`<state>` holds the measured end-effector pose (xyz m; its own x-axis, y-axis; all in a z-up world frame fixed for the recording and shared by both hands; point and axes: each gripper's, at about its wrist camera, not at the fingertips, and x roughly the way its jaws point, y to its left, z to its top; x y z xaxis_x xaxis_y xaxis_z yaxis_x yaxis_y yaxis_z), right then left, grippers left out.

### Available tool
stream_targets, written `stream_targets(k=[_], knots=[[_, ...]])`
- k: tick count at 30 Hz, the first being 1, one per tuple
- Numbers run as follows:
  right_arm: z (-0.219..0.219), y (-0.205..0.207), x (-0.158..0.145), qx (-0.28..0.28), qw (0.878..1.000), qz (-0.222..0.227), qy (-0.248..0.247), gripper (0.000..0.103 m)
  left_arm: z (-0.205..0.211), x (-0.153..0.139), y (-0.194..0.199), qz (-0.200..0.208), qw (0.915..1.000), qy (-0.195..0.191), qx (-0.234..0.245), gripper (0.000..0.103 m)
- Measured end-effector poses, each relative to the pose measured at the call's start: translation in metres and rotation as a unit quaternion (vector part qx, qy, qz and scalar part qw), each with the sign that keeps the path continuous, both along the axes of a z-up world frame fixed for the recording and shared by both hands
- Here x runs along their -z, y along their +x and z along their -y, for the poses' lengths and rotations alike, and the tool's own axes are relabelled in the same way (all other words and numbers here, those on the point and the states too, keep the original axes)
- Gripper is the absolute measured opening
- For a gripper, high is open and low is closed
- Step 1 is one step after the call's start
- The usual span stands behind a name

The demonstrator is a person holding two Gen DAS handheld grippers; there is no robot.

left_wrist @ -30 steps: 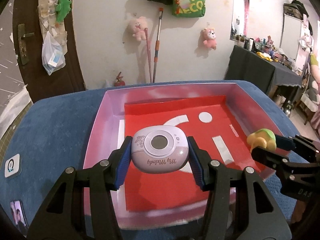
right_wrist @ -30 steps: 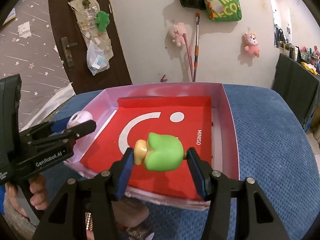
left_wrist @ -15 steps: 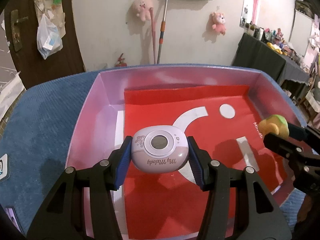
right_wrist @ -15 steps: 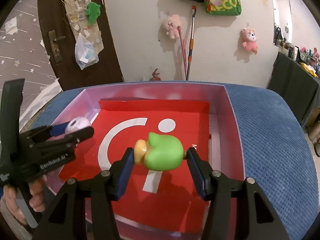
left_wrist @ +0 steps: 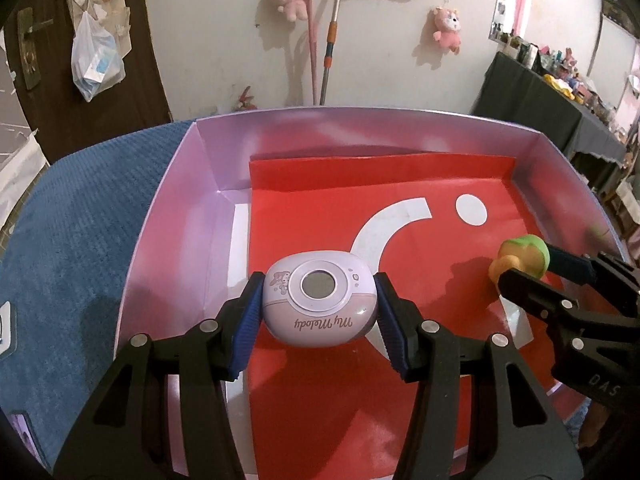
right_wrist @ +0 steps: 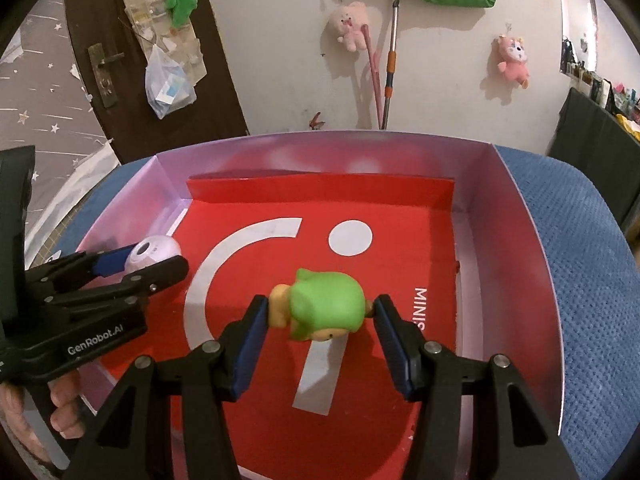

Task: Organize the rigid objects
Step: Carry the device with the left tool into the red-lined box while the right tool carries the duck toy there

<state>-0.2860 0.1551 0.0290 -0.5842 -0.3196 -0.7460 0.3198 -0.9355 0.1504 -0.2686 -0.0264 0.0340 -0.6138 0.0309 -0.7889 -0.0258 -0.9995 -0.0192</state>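
My left gripper (left_wrist: 319, 312) is shut on a lilac My Melody device (left_wrist: 319, 303) and holds it over the left part of the pink box's (left_wrist: 168, 184) red floor. My right gripper (right_wrist: 320, 322) still touches a green and yellow toy figure (right_wrist: 324, 309), but its jaws have widened and the toy has tipped forward between them, over the red floor. The right gripper and toy also show in the left wrist view (left_wrist: 520, 256). The left gripper and device show in the right wrist view (right_wrist: 152, 254).
The pink box stands on a blue padded surface (right_wrist: 592, 264). Small cards lie on the blue surface at far left (left_wrist: 6, 326). A wall with plush toys and a mop, a door and a dark cluttered table (left_wrist: 532, 96) lie behind.
Both grippers moved forward and down into the box. The right gripper's jaws have opened slightly and the green toy has tilted forward. The left grip on the device is unchanged.
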Motion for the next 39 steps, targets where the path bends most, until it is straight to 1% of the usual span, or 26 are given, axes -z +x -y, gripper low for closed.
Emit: stream_targets(k=[6,11,15,18,23,26,28,39], knots=[[-0.001,0.001,0.005,0.000,1.000,0.017,0.003,0.057,-0.002,0.003,0.001,0.011,0.9999,-0.003,0.002,0.051],[-0.003,0.004,0.009,-0.001,0.999,0.032,0.005,0.057,0.001,0.008,-0.003,0.031,0.9995,0.001,-0.005,0.051],[0.000,0.010,0.013,-0.005,0.999,0.026,0.021,0.057,-0.003,0.013,-0.003,0.046,0.9989,-0.009,-0.004,0.051],[-0.001,0.013,0.014,-0.005,1.000,0.022,0.022,0.057,-0.006,0.012,-0.002,0.045,0.9988,-0.019,-0.004,0.051],[-0.003,0.011,0.014,0.001,1.000,0.021,0.019,0.057,-0.001,0.012,-0.004,0.047,0.9989,-0.002,-0.009,0.051],[-0.002,0.010,0.011,0.014,0.999,0.011,0.035,0.057,-0.004,0.012,-0.004,0.044,0.9990,-0.009,-0.008,0.051],[-0.002,0.008,0.011,0.014,0.999,0.011,0.039,0.057,-0.004,0.012,-0.005,0.044,0.9990,-0.008,-0.008,0.052],[-0.002,0.007,0.011,0.013,0.999,0.015,0.042,0.057,-0.001,0.011,-0.007,0.045,0.9989,-0.007,-0.009,0.052]])
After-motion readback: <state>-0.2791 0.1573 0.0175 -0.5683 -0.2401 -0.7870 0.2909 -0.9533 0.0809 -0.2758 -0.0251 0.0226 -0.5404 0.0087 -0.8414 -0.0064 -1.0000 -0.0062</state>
